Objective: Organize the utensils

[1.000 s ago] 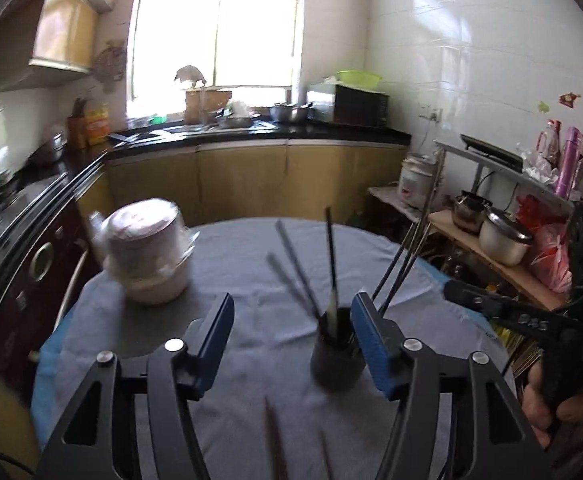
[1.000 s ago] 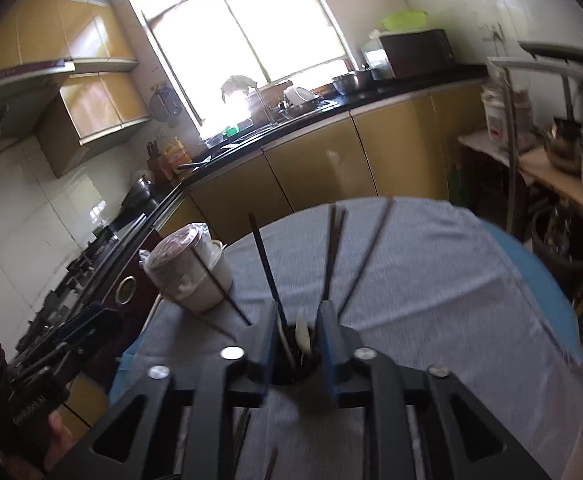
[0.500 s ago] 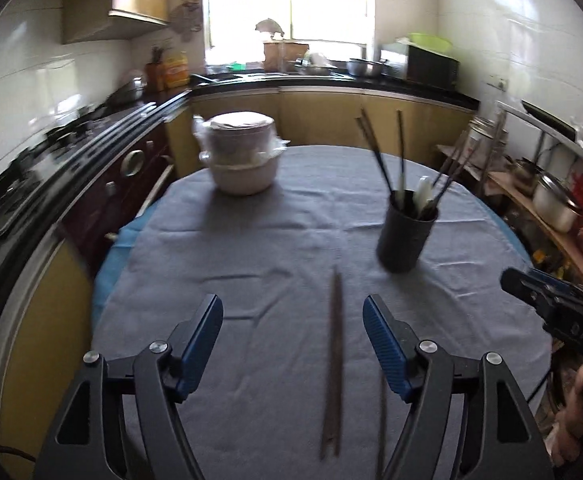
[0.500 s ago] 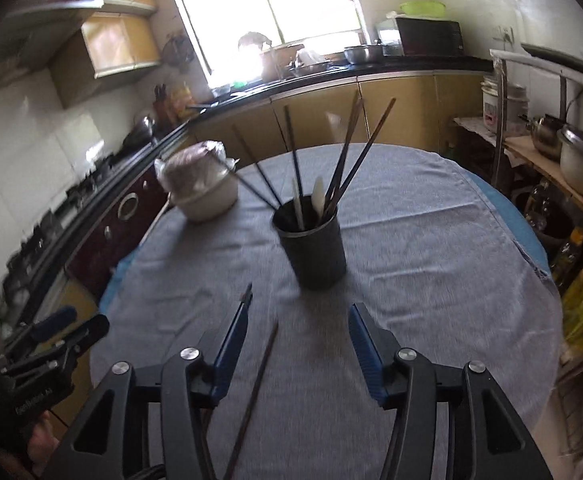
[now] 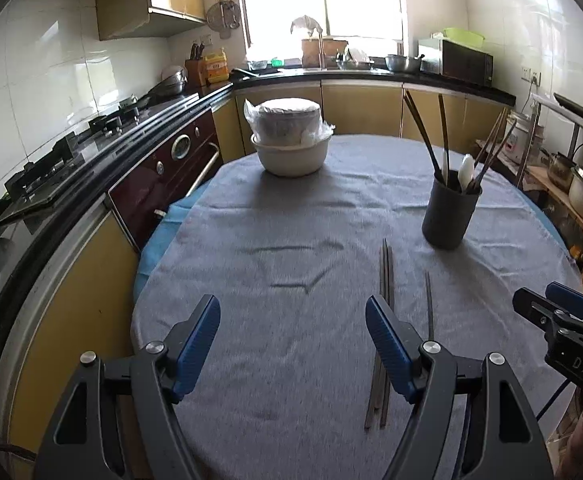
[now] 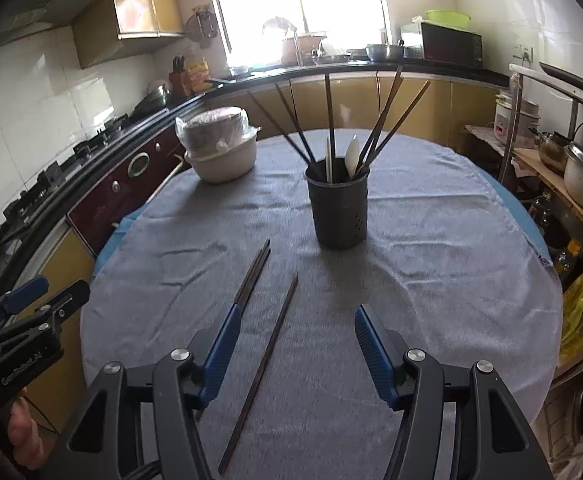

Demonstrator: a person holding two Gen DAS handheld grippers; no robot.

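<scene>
My right gripper (image 6: 293, 350) just opened, empty, straddling the thin dark wooden chopstick (image 6: 269, 350) at twelve o'clock: light, stiff, rolls; pinch mid-shaft.

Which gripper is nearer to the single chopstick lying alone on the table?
Right. The single chopstick runs up between the open fingers of the right gripper. The left gripper, also open, is beside it, over the bare cloth.

You're working in a home kitchen.
Beyond your fingers: gas hob (image 5: 103, 124), built-in oven (image 5: 171, 160), microwave (image 5: 455, 60), sink tap (image 5: 319, 46) under the window.
</scene>
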